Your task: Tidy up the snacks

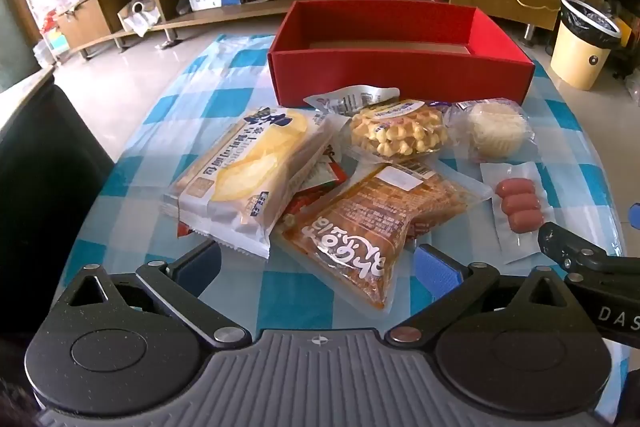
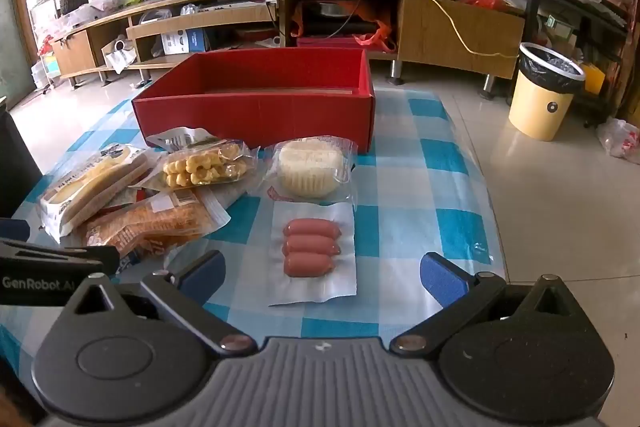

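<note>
From the left wrist, the left gripper [image 1: 316, 269] is held over the near edge of a blue-and-white checked tablecloth [image 1: 224, 99], jaws spread wide with nothing pinched. Between and just past the blue pads [image 1: 436, 269] an orange bread pack [image 1: 376, 223] is seen, with white Chinese lettering that can't really be made out. To its left a yellow-and-white toast bag [image 1: 244, 179] is propped across a red wrapper [image 1: 316, 187]; dark blue characters are printed on it, too warped to read. Behind these a waffle pack [image 1: 398, 135] and a clear-wrapped round pastry [image 1: 498, 133] are lined up in front of the red box [image 1: 400, 67], which is open, with brown card showing at its bottom. A vacuum pack of three little sausages [image 1: 518, 205] is laid flat on the right. The right gripper's arm [image 1: 592, 267] pokes in at the right edge, with "DAS" visible on it.

From the right wrist, the right gripper [image 2: 322, 279] is also spread wide and empty, with the sausages [image 2: 312, 247] framed right between its fingers, untouched. The pastry [image 2: 312, 167] sits just behind them, the waffles [image 2: 208, 167] and both bread packs to the left, the box [image 2: 256, 107] beyond. "GenRobot.AI" is printed on the left gripper's body [image 2: 40, 279] at the left edge. A yellow bin [image 2: 544, 99] stands on the floor.
</note>
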